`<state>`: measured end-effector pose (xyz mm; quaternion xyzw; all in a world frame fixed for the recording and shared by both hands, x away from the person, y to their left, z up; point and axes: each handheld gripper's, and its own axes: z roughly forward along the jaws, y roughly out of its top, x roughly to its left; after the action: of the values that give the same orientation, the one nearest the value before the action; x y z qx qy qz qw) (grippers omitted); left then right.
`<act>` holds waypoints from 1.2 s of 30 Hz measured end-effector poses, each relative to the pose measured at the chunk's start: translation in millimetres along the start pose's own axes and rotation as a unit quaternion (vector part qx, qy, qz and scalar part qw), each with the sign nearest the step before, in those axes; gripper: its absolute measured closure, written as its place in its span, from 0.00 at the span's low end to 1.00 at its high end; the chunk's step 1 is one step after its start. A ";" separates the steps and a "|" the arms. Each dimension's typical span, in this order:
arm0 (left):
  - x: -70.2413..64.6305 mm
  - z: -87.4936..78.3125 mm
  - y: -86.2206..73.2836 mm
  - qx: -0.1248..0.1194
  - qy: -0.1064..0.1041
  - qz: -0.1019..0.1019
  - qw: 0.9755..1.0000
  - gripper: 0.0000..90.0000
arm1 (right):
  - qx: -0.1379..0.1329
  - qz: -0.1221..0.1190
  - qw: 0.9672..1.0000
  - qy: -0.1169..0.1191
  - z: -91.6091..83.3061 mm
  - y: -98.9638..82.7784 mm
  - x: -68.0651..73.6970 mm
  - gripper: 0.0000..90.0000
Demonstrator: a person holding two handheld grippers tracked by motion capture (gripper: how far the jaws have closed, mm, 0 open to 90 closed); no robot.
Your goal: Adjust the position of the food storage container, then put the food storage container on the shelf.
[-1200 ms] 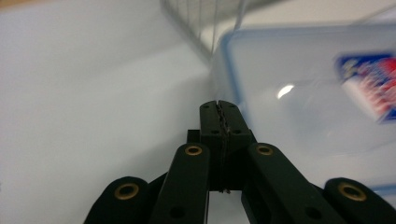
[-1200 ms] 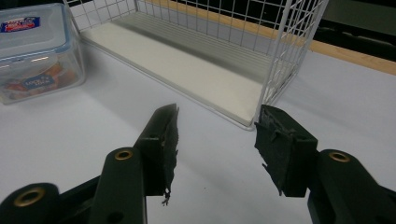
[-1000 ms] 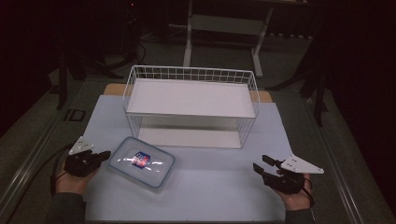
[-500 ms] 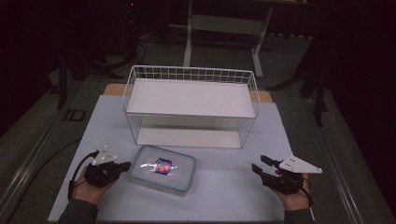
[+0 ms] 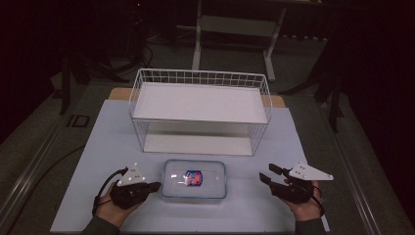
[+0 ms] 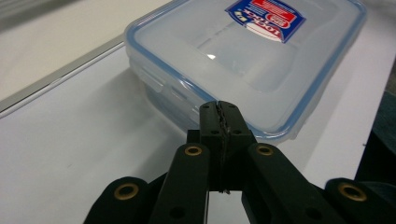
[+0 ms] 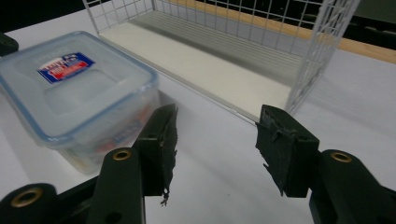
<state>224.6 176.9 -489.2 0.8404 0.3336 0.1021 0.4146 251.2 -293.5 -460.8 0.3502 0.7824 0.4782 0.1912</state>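
Left gripper view: the container (image 6: 247,60) is cut off at the top edge beyond the left gripper (image 6: 220,114), and its far rim is blurred. The label (image 6: 266,18) print is too blurred to read. Right gripper view: the container's near left corner is cut off, and the wire rack (image 7: 243,32) ahead of the right gripper (image 7: 217,140) runs past the top edge. Contents behind the frosted wall cannot be identified.

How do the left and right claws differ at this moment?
The left claw is shut with its tip against the lidded plastic box; the right claw is open with nothing between its jaws, which have just been opening. The left touches the box's end; the right stands apart from it. Both are black and point toward the box.
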 end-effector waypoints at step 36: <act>11.4 23.4 14.7 -0.031 -0.021 -0.103 0.994 0.48 | 0.055 0.105 0.986 0.118 64.1 15.0 30.8 0.53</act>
<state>250.7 163.1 -494.0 0.7904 0.4060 0.0515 0.4558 276.3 -227.2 -476.6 0.3819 0.7835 0.4895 0.0263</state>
